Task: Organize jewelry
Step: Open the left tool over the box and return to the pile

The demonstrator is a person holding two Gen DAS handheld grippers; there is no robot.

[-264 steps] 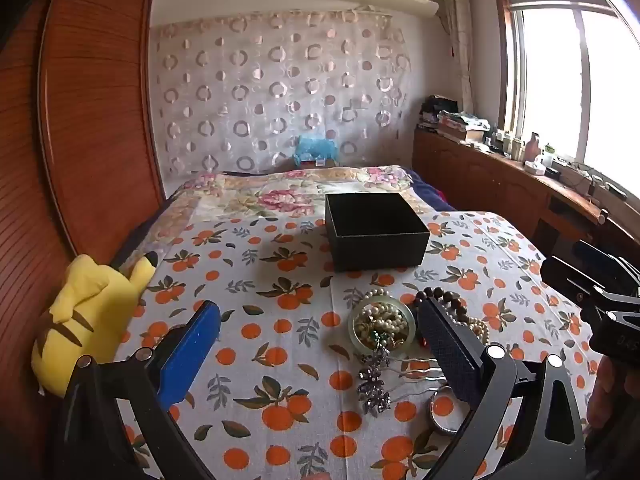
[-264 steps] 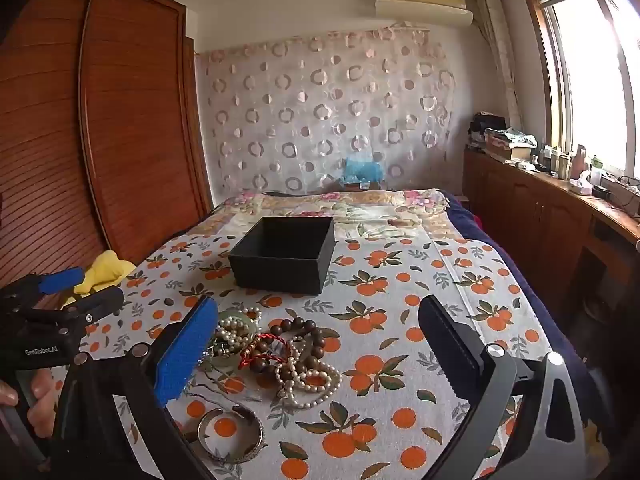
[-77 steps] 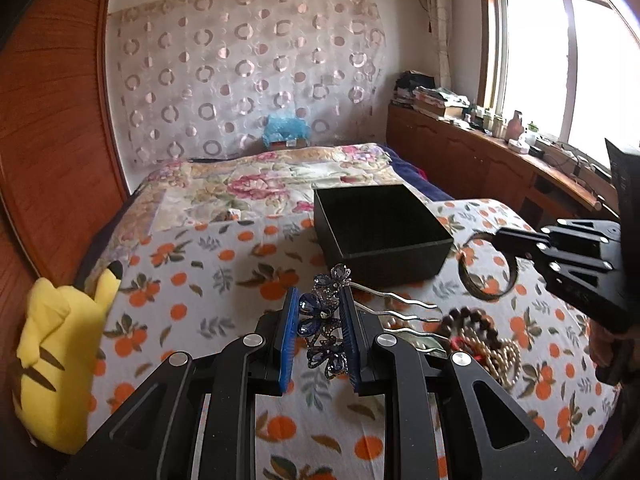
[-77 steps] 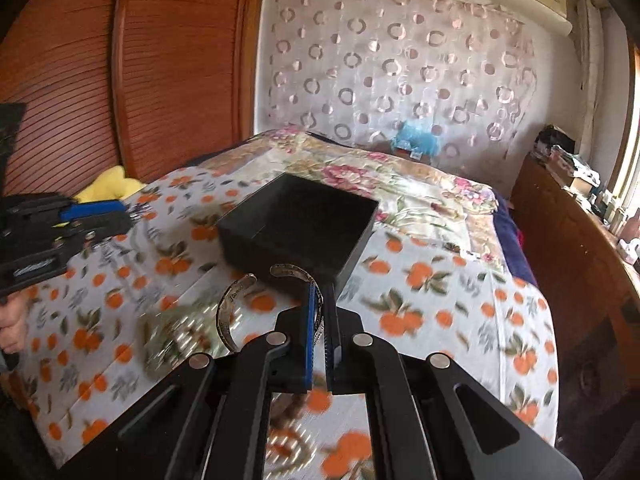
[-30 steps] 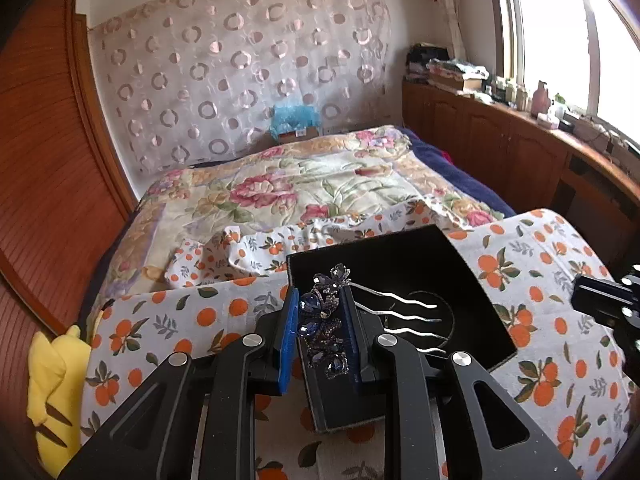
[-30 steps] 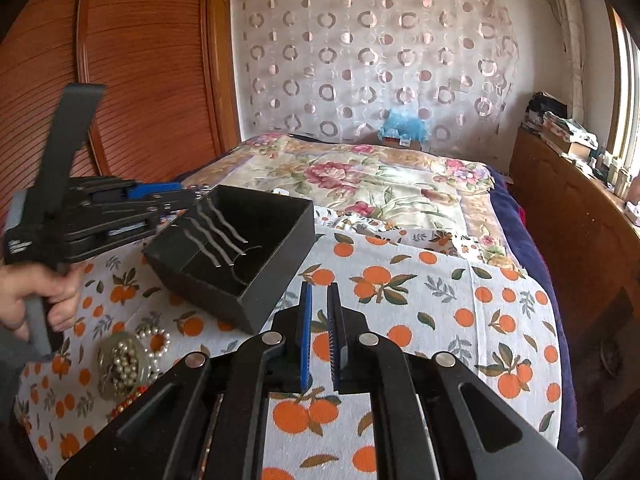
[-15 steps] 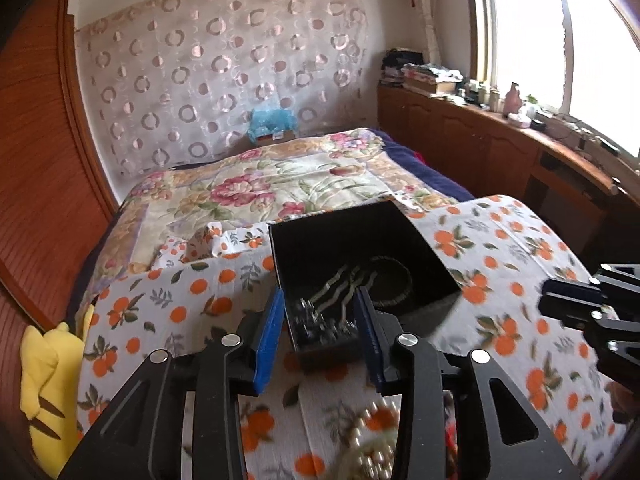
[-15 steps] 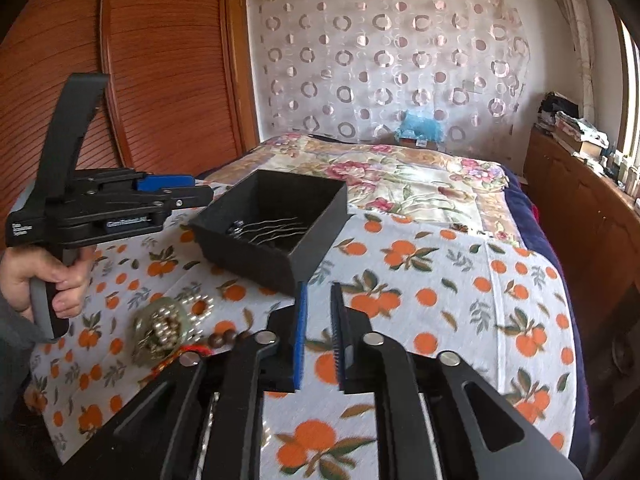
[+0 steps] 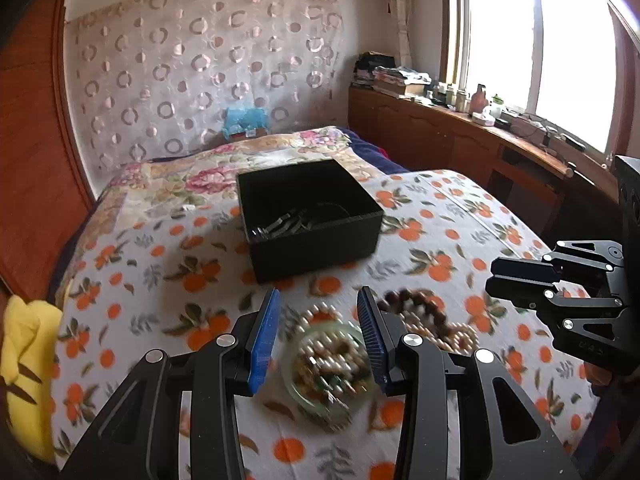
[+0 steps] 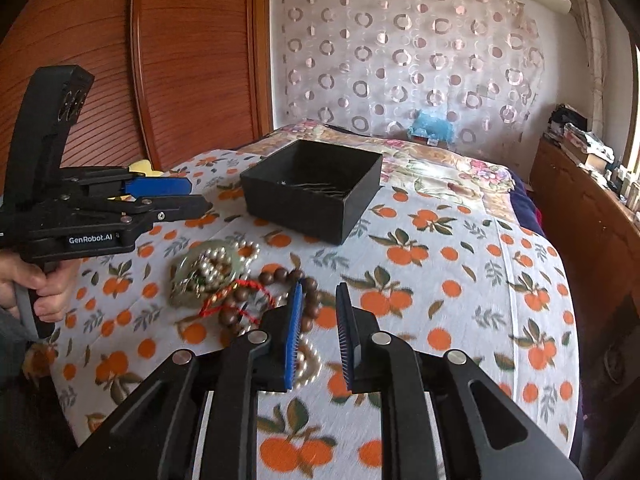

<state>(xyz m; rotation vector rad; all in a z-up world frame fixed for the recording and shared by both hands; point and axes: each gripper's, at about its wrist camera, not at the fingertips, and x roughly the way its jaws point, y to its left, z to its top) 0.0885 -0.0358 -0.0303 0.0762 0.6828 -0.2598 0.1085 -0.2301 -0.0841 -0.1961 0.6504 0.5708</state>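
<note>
1. Lying at the far left edge of the bed is a yellow plush toy [image 9: 24, 364], against the wooden wardrobe [image 9: 36, 184].
2. Hovering above the orange-print bedspread [image 9: 160, 264], the left tool [image 9: 318, 334] has its blue pads parted with nothing between them; it is empty.
3. Sitting below that gap on the bedspread is a pale green bangle [image 9: 328, 372] heaped with pearl-coloured beads, blurred in the left wrist view.
4. Standing farther up the bed is the black box [image 9: 316, 216], open-topped, with a metal hair comb [image 9: 280, 226] lying inside it toward the near left corner.
5. Resting just right of the bangle is a string of dark brown wooden beads [image 9: 416, 312], touching a pearl necklace [image 9: 460, 332].
6. Seen in the right wrist view, a red cord [image 10: 236, 298] lies tangled among the brown beads.
7. Holding nothing, the right tool [image 10: 318, 338] has its pads a narrow gap apart, above the bedspread just right of the jewelry pile; in the left wrist view it shows at the right edge.
8. Running along the right wall is a wooden counter [image 9: 480, 128] under the window [image 9: 560, 48], cluttered with books and bottles.
</note>
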